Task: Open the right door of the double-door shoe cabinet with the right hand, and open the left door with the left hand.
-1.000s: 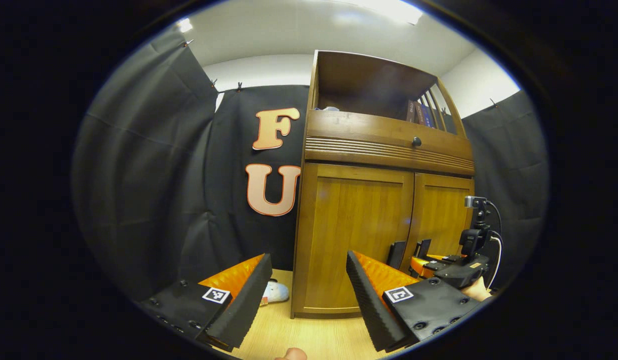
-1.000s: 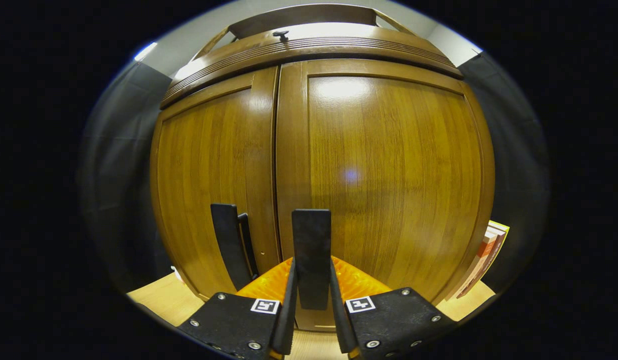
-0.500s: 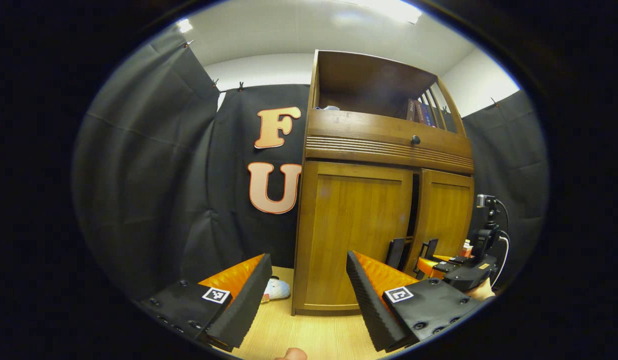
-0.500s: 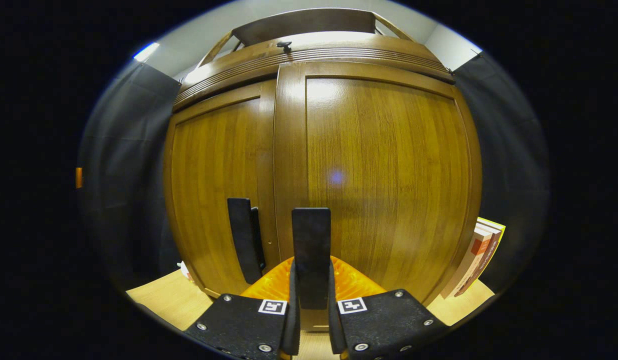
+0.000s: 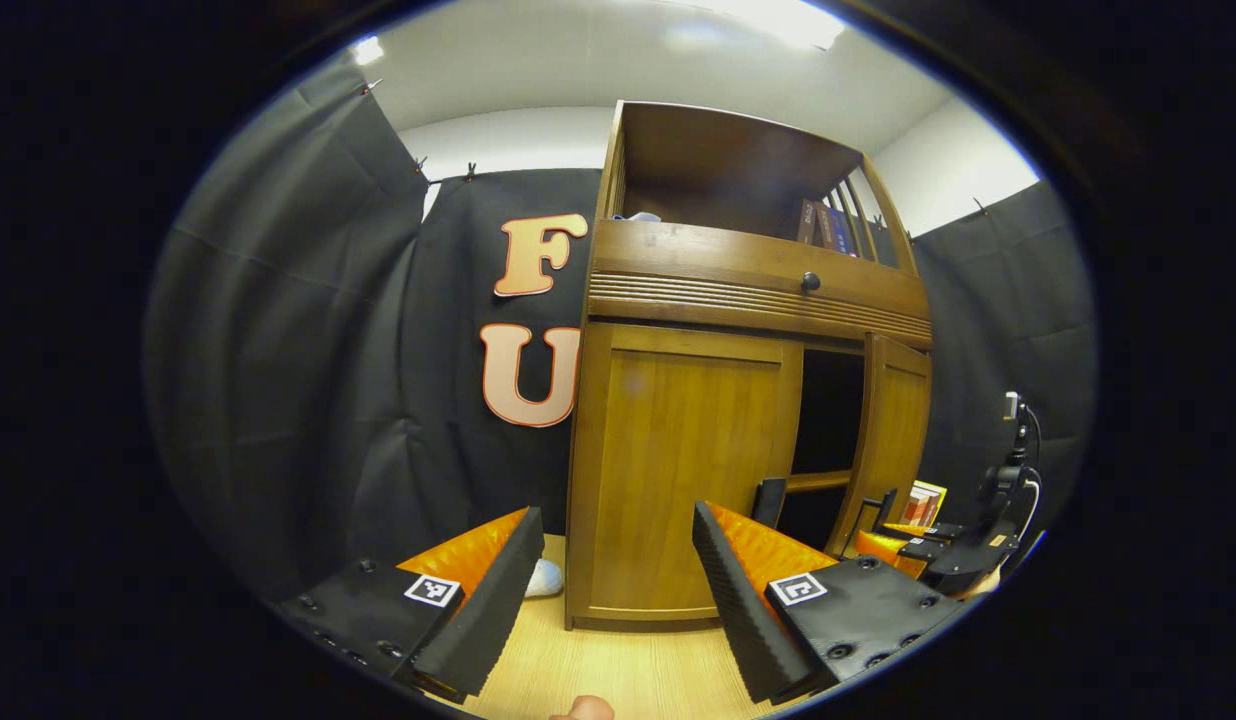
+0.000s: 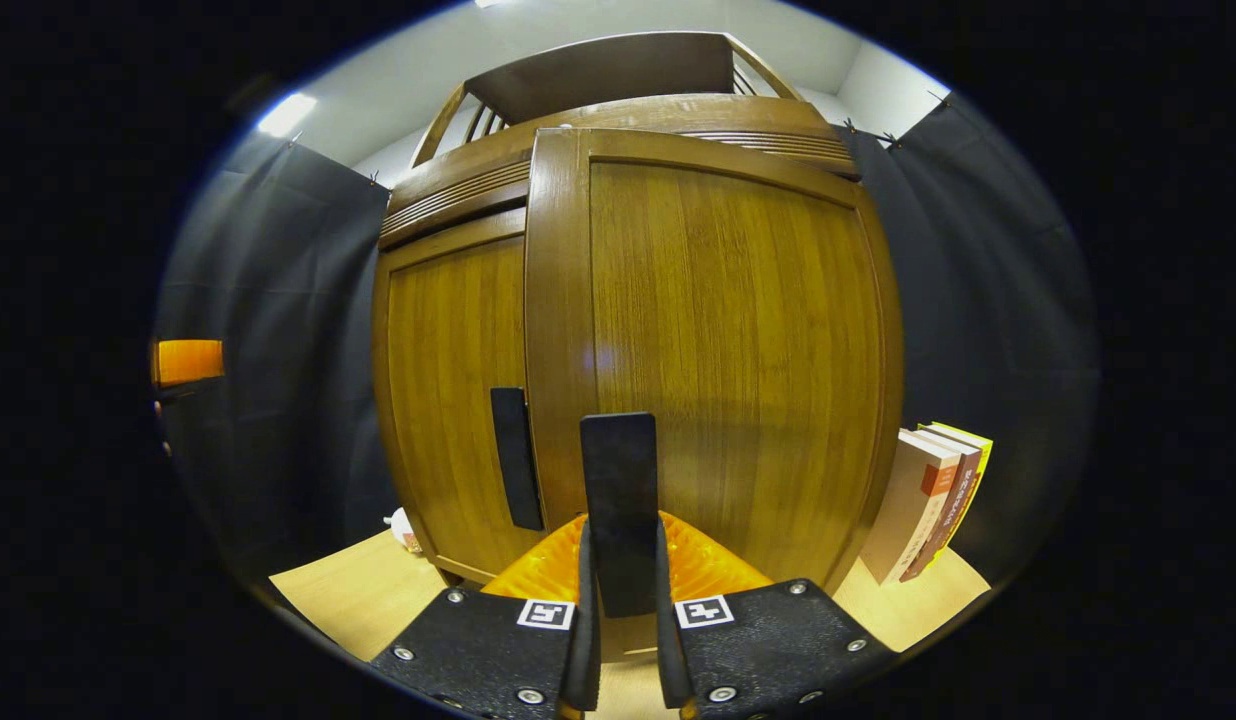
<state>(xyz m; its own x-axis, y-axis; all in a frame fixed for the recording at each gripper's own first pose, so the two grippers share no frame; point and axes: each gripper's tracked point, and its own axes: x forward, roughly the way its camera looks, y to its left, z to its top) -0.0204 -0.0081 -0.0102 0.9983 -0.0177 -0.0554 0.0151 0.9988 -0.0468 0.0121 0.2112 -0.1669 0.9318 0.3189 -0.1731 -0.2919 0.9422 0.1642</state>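
Right door (image 6: 728, 350) partly swung out, its handle (image 6: 620, 510) clamped in right gripper (image 6: 623, 600). Left door (image 5: 683, 470) shut at cabinet (image 5: 748, 290) front; left gripper (image 5: 613, 575) spread wide, held short. Risk judged: handle slipped from fingers if pull departs hinge arc.

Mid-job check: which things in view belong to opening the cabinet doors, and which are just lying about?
Job:
wooden right door, partly open
its black vertical handle, clamped by the right gripper
closed wooden left door
its black handle
open left gripper

Lying about:
leaning books
white soft object on floor
books on top shelf
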